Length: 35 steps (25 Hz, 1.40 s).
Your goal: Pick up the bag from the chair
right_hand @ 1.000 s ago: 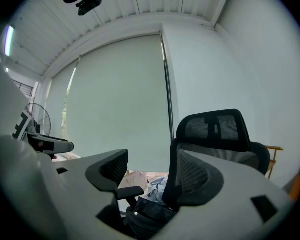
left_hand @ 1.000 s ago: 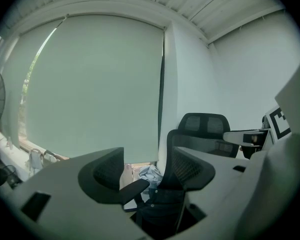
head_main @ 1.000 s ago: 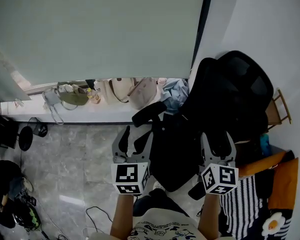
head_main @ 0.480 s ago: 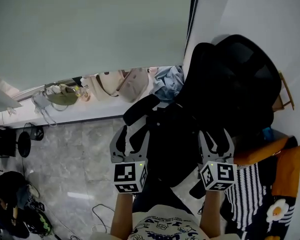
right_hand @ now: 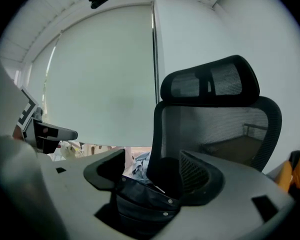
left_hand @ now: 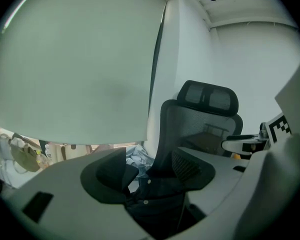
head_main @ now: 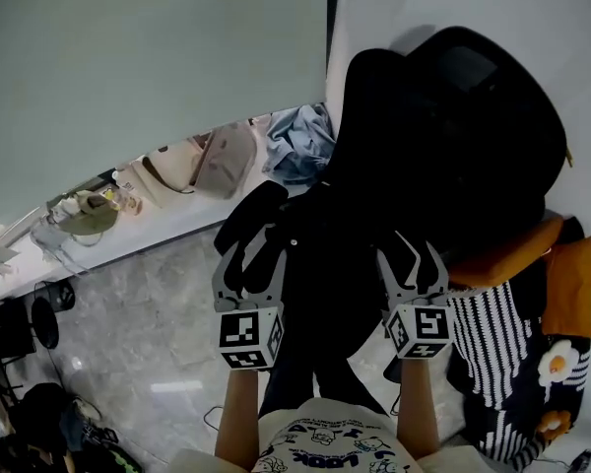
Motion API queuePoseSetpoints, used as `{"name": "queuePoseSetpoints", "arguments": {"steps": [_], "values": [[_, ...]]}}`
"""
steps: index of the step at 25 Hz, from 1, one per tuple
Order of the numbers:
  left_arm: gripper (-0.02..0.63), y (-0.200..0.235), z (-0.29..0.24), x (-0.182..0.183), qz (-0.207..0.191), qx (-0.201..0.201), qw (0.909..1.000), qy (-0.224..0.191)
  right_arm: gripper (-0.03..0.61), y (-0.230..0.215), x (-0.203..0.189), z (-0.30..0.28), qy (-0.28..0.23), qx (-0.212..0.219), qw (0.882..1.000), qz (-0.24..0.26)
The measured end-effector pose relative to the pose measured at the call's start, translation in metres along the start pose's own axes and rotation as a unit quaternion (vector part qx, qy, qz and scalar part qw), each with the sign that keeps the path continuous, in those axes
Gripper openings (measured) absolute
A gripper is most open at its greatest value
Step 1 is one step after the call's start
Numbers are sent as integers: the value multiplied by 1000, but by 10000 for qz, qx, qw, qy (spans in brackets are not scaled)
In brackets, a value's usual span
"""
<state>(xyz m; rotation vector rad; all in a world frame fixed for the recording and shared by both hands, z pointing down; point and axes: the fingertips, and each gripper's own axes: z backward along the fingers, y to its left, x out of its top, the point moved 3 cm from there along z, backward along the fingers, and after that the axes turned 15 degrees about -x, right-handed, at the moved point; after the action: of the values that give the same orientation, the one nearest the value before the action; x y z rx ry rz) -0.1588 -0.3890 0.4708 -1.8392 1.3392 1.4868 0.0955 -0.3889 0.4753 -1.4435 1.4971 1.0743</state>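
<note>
- Head view: a black chair (head_main: 443, 146) is seen against the wall, and every place below is given from it.
- The left gripper (head_main: 254, 262) and the right gripper (head_main: 412, 256) are held side by side at the front of the chair's seat. Both are pointed toward its backrest, each with its jaws spread wide.
- The bag can hardly be told apart from the black seat in this view.
- A blue cloth (head_main: 300, 141) is seen on the ledge to the left of the chair, and striped fabric (head_main: 488, 333) is piled at its right.
- Left gripper view: the jaws are seen wide apart, with nothing pressed between the pads.
- The bag (left_hand: 155, 196), dark and set with small snap studs, is seen on the chair's seat in front of the backrest. It shows low in the gap between the jaws, and no grip on it is seen.
- Right gripper view: the jaws have just been opened further and stand at a full spread.
- The bag (right_hand: 142, 204) again shows low in the gap, on the seat below the mesh backrest, with neither pad pressed on it.
- Progress: the reach toward the chair is judged to be nearly finished, but nothing has been gripped or lifted yet.
- What is left: the jaws must be closed on the bag, and the bag must be raised clear of the seat.
</note>
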Motion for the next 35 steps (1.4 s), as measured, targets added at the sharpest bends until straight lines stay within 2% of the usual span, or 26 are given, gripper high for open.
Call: {"name": "queuePoseSetpoints", "arguments": {"steps": [6, 13, 24, 35], "values": [[291, 26, -53, -32, 92, -346, 9987, 353, 353, -7, -40, -38, 430, -284, 9986, -87], [291, 31, -113, -83, 181, -789, 9923, 933, 353, -17, -91, -81, 883, -344, 9954, -144], [291, 58, -166, -148, 412, -849, 9842, 1495, 354, -27, -160, -125, 1390, -432, 9893, -50], [293, 71, -204, -196, 551, -950, 9776, 1797, 359, -42, -225, -164, 1793, -413, 9829, 124]]}}
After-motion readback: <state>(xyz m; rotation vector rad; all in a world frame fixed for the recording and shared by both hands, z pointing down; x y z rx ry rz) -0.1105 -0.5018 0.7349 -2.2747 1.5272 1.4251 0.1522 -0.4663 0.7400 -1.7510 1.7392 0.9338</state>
